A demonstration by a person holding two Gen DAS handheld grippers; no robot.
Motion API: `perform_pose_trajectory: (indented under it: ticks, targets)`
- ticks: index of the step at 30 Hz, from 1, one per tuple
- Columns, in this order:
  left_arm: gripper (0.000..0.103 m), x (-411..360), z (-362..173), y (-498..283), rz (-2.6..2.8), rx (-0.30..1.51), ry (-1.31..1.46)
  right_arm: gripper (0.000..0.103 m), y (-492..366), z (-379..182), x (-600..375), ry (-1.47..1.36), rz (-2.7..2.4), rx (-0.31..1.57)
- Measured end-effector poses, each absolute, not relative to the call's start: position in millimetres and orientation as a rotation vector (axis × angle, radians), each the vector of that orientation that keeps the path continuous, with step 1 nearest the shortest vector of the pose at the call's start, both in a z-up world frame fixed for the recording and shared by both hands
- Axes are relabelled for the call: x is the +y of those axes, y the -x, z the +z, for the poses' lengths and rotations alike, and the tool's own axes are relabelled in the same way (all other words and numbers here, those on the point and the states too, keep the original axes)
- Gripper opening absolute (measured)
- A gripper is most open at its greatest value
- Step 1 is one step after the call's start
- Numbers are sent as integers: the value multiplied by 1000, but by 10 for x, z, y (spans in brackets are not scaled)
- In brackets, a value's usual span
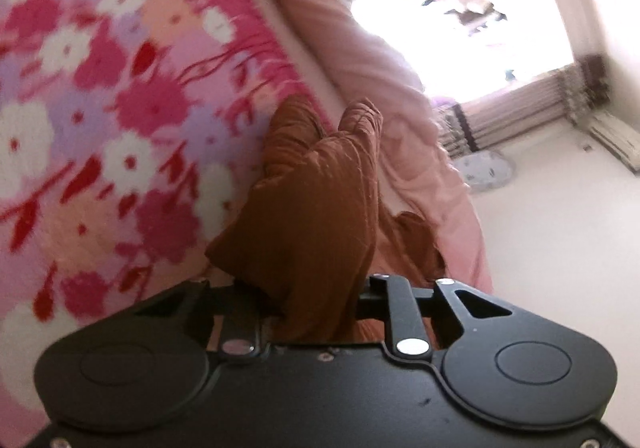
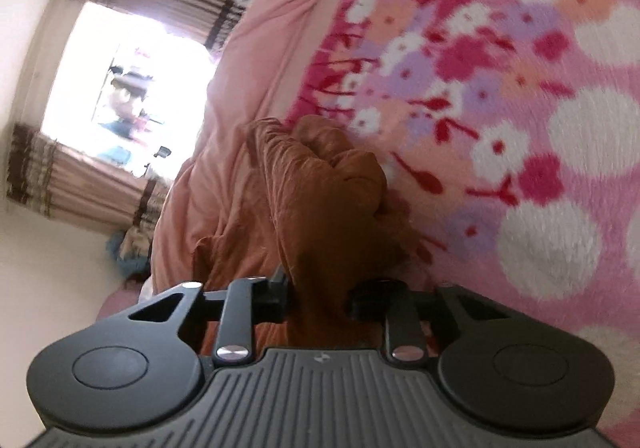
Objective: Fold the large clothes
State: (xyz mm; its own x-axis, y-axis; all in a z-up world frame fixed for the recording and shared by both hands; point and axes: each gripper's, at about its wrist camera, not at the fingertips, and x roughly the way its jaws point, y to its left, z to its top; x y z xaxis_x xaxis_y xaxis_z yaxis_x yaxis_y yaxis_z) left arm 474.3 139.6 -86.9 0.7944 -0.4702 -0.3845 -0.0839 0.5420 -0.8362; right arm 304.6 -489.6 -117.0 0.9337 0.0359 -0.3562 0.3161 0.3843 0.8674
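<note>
Left gripper (image 1: 316, 308) clenched on bunched brown garment (image 1: 320, 200), right gripper (image 2: 320, 296) likewise clamping it (image 2: 324, 200). Held up beside the floral pink blanket (image 1: 100, 108), against the folded pink quilt (image 1: 360, 68).

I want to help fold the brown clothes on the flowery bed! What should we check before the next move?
1. Left gripper has hold of the brown garment: ok, cloth is bunched between its fingers.
2. Right gripper has hold of the brown garment: ok, cloth is pinched there too.
3. Garment spread flat: not ok, it is crumpled and creased.
4. Which parts of the garment are held: cannot tell, the cloth hides them.
5. Room on the floral blanket to lay it down: ok, open blanket shows beside the garment.
6. Pink quilt clear of the garment: cannot tell, it lies right alongside.
</note>
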Motion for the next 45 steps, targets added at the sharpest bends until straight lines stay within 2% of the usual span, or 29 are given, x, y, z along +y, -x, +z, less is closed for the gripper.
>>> perform_pose_trajectory:
  ticks: [5,9,10,12,13,15,17,18,20,23,26,31,32,38,42,45]
  targets:
    - [21,1495,-703,-4199,-306,607,952,24,-2657,-923,-4884,-1137,-102,294]
    - [22,1481,-1001,-3887,-296,685,915,24,-2385,-1044,-4943,-1118,-84,332]
    - [24,1475,-1087,-3865,-281,699,902,25,-2360,-1142,-4968,-1120,-95,353]
    - [35,1501,-1269,-3845,-254,716,918,26,-2381,-1314,-4984,-1123,-114,382]
    - [46,1525,-1338,-3849,-238,725,943,27,-2393,-1397,-4985,-1123,-122,386]
    - [50,1622,-1384,-3813,-244,718,1006,36,-2396,-1529,-5009,-1137,-108,378]
    - [61,1728,-1273,-3755,-213,730,973,40,-2347,-1552,-5057,-1156,-69,370]
    - [63,1787,-1184,-3711,-193,725,936,49,-2314,-1524,-5083,-1157,-74,382]
    - [65,1902,-972,-3615,-149,684,870,59,-2201,-1403,-5125,-1106,-108,406]
    - [65,1958,-608,-3421,-100,560,749,62,-2025,-1099,-5096,-943,-203,409]
    - [66,1729,-356,-3396,-157,486,661,62,-1947,-731,-4878,-699,-334,306]
    - [66,1138,-312,-3600,-228,450,460,45,-2200,-469,-4401,-492,-211,223]
    - [66,1076,-340,-3666,-221,455,442,38,-2319,-486,-4321,-463,-181,239]
    - [65,1017,-692,-4081,-195,577,453,35,-2711,-810,-4363,-406,-284,336]
    - [64,1054,-910,-4235,-201,631,461,17,-2764,-985,-4478,-418,-314,384]
    - [64,1051,-797,-4250,-210,623,445,18,-2769,-981,-4479,-389,-299,403]
